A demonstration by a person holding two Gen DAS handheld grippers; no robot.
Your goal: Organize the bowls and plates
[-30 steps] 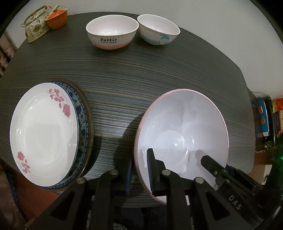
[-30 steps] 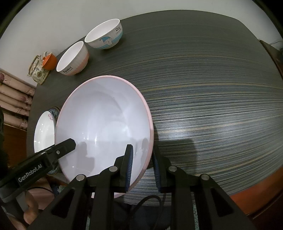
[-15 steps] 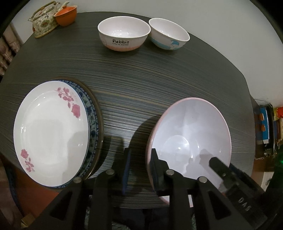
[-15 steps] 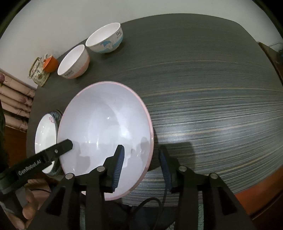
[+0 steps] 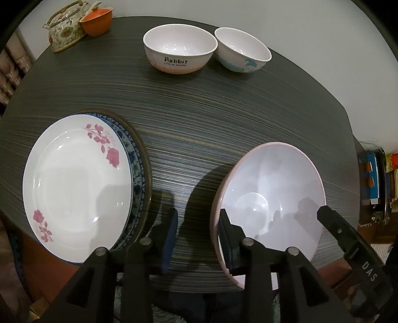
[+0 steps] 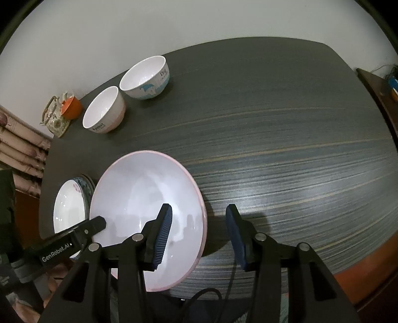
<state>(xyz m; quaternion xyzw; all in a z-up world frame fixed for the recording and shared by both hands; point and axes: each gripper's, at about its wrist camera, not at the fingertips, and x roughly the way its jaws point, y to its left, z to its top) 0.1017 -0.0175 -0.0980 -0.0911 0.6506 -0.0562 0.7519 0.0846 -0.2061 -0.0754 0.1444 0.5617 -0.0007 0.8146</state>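
The big pink-rimmed bowl (image 5: 271, 198) sits on the dark striped table (image 5: 199, 119) near its front edge, with the plate stack well to its left. Both grippers are at the bowl's near rim with their fingers spread wide.

The left gripper (image 5: 197, 236) straddles the bowl's left rim: one finger stands outside over the table, the other inside the bowl; whether the inner pad touches the wall is hard to tell. The right gripper (image 6: 199, 236) straddles the right rim the same way, its left finger over the bowl's inside and its right finger over the table, neither clearly pressing the rim.

To the left lies a white plate with pink roses (image 5: 74, 186) stacked on a blue-patterned plate (image 5: 135, 171), which rests on a dark-rimmed one beneath. At the far side stand two small bowls side by side, almost touching: the Rabbit bowl (image 5: 180, 53) and a bowl with a blue print (image 5: 242, 53). In the far left corner a floral teapot (image 5: 66, 29) stands beside an orange cup (image 5: 97, 21).
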